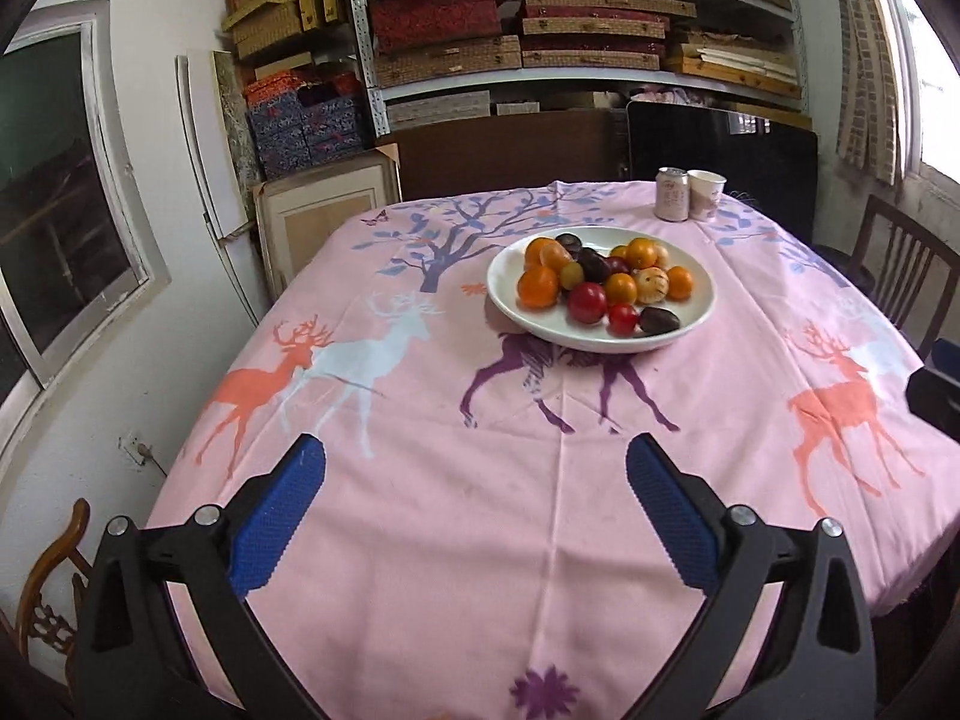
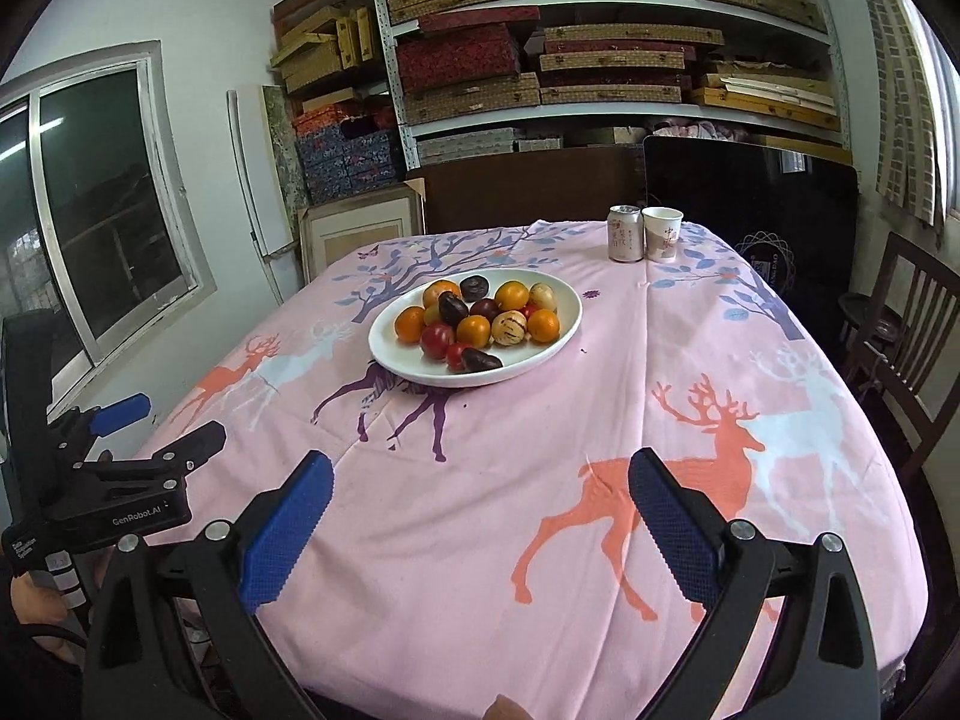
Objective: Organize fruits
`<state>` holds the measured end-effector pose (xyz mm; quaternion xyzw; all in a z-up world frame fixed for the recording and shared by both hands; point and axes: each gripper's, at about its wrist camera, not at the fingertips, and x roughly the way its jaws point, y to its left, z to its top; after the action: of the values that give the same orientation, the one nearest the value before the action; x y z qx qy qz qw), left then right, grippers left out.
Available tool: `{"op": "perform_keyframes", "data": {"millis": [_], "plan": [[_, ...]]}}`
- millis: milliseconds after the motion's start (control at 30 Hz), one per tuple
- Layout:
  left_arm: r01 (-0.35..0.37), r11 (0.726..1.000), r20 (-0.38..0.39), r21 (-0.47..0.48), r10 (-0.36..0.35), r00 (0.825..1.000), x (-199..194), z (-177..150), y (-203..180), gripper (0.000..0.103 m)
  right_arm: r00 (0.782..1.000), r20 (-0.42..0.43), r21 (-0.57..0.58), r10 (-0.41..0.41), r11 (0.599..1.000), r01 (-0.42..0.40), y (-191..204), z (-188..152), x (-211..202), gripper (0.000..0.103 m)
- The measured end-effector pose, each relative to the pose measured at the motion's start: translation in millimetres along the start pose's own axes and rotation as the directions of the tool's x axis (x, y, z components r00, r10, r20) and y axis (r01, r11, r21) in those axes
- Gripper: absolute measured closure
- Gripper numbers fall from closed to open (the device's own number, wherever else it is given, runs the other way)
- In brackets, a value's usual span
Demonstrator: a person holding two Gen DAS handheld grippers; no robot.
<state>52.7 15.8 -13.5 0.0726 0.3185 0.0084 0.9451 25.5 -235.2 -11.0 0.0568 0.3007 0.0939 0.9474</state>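
A white plate (image 1: 510, 294) (image 2: 558, 330) sits mid-table, piled with mixed fruit: oranges (image 1: 538, 287) (image 2: 410, 324), red tomatoes (image 1: 587, 302) (image 2: 437, 340), dark purple fruits (image 1: 659, 320) (image 2: 452, 307) and pale striped melons (image 1: 651, 285) (image 2: 509, 327). My left gripper (image 1: 475, 468) is open and empty, held above the near tablecloth, well short of the plate. My right gripper (image 2: 480, 480) is open and empty too, above the near part of the table. The left gripper also shows at the left edge of the right wrist view (image 2: 159, 429).
A pink deer-print tablecloth (image 1: 480, 540) (image 2: 600, 420) covers the table. A drink can (image 1: 671, 194) (image 2: 624, 234) and paper cup (image 1: 705, 195) (image 2: 661, 234) stand at the far edge. Wooden chairs (image 1: 900, 276) (image 2: 906, 324) stand right; shelves of boxes (image 1: 570, 30) lie behind.
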Motion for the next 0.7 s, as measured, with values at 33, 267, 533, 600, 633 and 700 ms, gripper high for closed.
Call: {"op": "perform_keyframes", "data": {"millis": [33,267,533,600,633,700], "plan": [[0.007,1.0,0.001,-0.007,-0.007,1.0,-6.0,-3.3,0.5,0.005,1.0,-0.002,-0.003,-0.003,1.0,0.003,1.0,-2.6,-2.7,0.004],[0.041,0.999,0.001,-0.027,-0.041,0.999,-24.8,-8.7,-0.1,0.005,1.0,0.01,0.0,-0.023,1.0,0.023,2.5,-7.9,-16.9,0.004],[0.053,0.998,0.002,-0.029,-0.053,0.999,-28.4,-6.1,-4.3,0.005,1.0,0.011,0.004,-0.015,1.0,0.015,3.0,-8.0,-20.8,0.004],[0.058,0.998,0.003,-0.032,-0.058,0.998,-28.7,-6.2,-4.4,0.005,1.0,0.01,0.008,-0.01,1.0,0.01,2.8,-7.8,-21.1,0.004],[0.062,0.997,0.005,-0.034,-0.062,0.998,-29.1,-6.1,-3.4,0.005,1.0,0.01,0.01,-0.012,1.0,0.012,2.5,-7.8,-22.0,0.004],[0.072,0.997,0.013,-0.04,-0.071,0.997,-30.7,-6.4,-3.8,0.005,1.0,0.012,0.013,-0.01,1.0,0.01,2.4,-7.8,-24.0,0.004]]}}
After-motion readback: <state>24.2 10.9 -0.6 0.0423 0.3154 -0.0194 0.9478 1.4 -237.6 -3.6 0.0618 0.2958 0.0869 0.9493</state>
